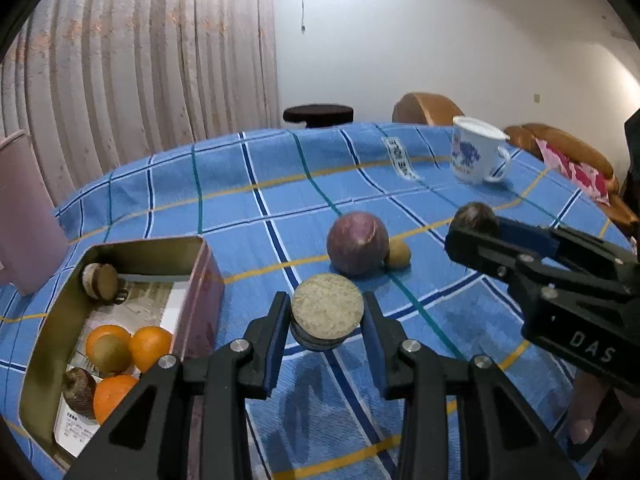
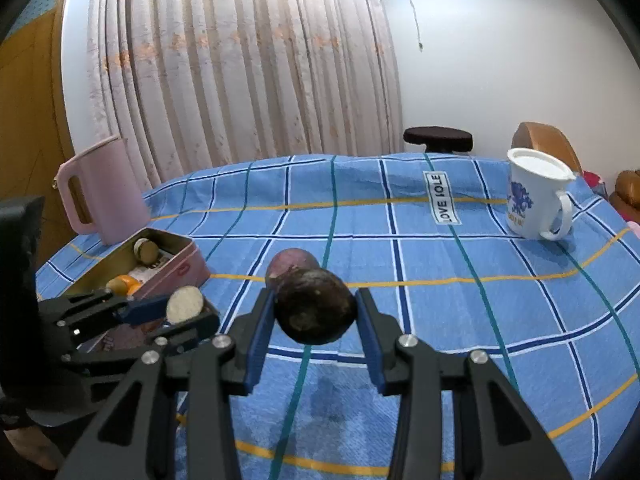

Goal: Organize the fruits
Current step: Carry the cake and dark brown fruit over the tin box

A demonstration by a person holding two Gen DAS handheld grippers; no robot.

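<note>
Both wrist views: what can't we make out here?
- Small brown fruit: left wrist view, mostly hidden behind the purple fruit; absent from the right view.
- Purple fruit: right wrist view, blocked by the dark fruit the right gripper holds.
- Tin box: left wrist view, near corner cut off by the frame edge.
- Mug print: blurred in both.

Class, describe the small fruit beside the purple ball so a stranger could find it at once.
Start at the blue checked tablecloth. Near its middle sits a purple ball. The kiwi touches its right side: small, brownish-yellow, egg-shaped, and held by neither gripper.
</note>
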